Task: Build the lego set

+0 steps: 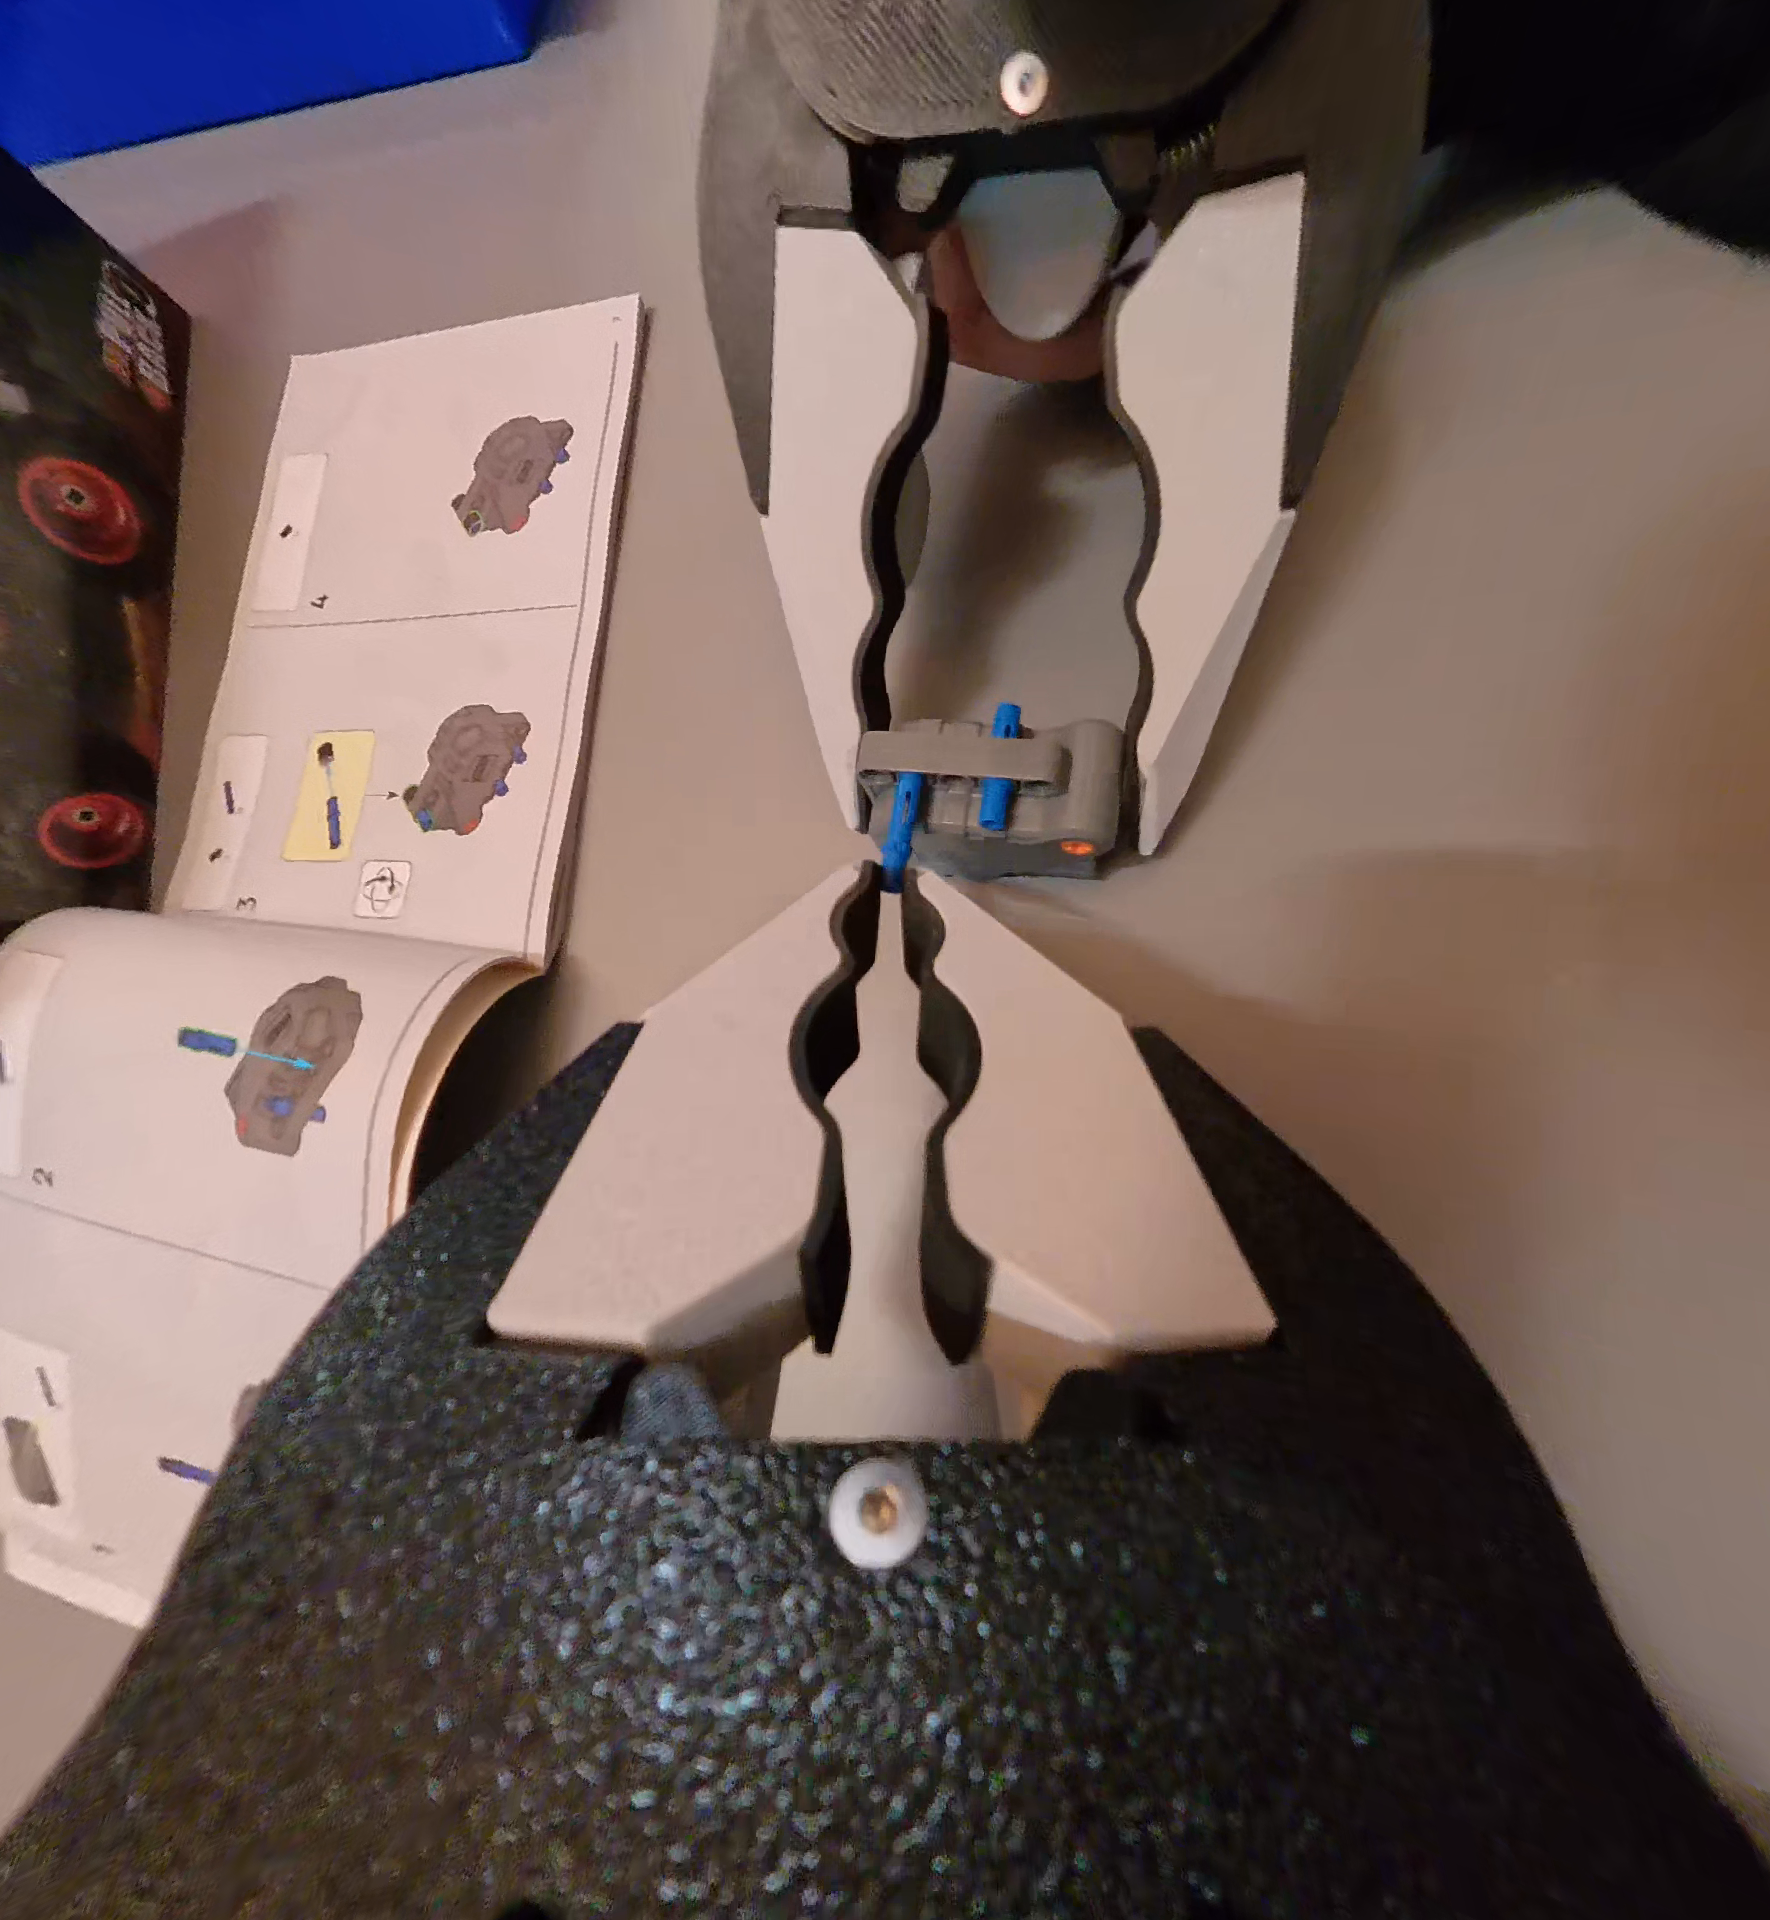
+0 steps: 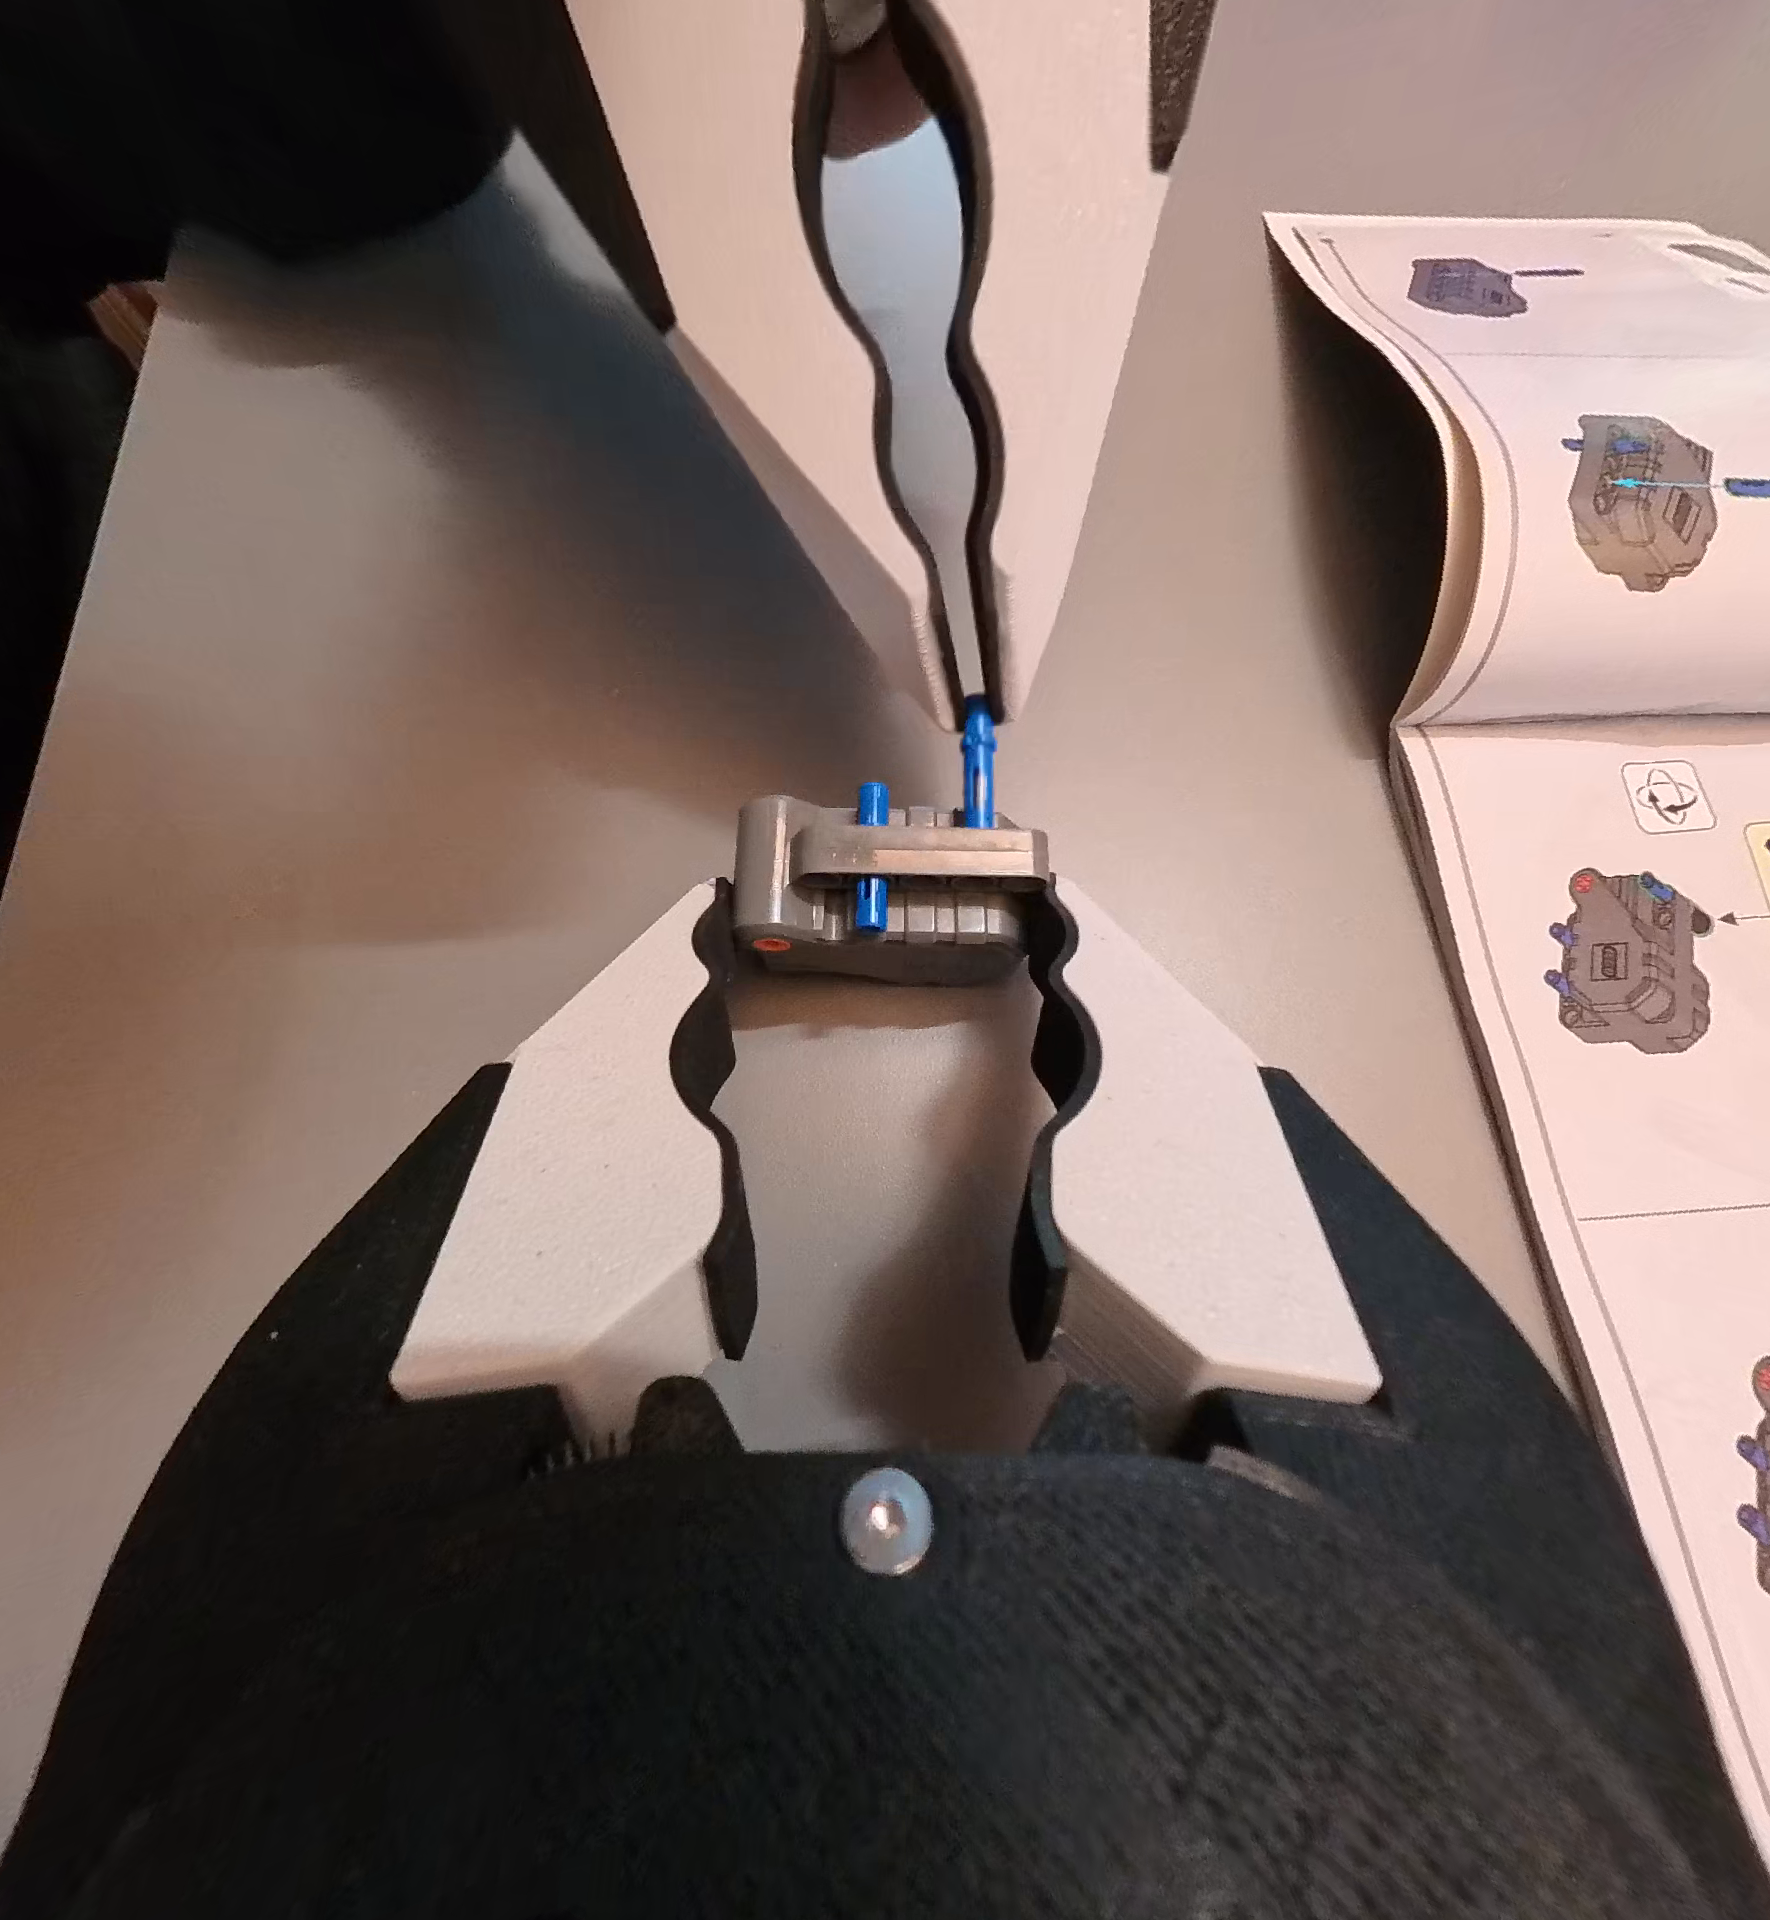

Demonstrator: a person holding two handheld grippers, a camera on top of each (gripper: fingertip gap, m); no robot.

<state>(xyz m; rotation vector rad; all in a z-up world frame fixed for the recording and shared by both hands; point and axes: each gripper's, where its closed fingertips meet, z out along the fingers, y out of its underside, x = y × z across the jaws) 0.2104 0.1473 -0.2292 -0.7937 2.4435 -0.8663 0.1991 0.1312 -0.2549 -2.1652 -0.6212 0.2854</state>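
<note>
A grey lego block (image 1: 995, 795) with a short blue pin (image 1: 998, 769) through it is held above the table. My right gripper (image 2: 886, 930) is shut on the grey block (image 2: 886, 904), one fingertip on each side. My left gripper (image 1: 891, 883) is shut on the end of a long blue pin (image 1: 902, 826), whose far end sits in the block. In the right wrist view the left gripper (image 2: 969, 712) comes from above, pinching that pin (image 2: 979, 774). The right gripper (image 1: 1000, 821) faces me in the left wrist view.
An open instruction booklet (image 1: 424, 644) lies on the beige table (image 1: 1483, 1039) to the left, also showing in the right wrist view (image 2: 1639, 935). The dark set box (image 1: 29, 571) and a blue bin (image 1: 237, 62) stand beyond it. A dark sleeve (image 2: 185, 125) shows at top left. Both grippers' tips are close together, under 4 cm apart.
</note>
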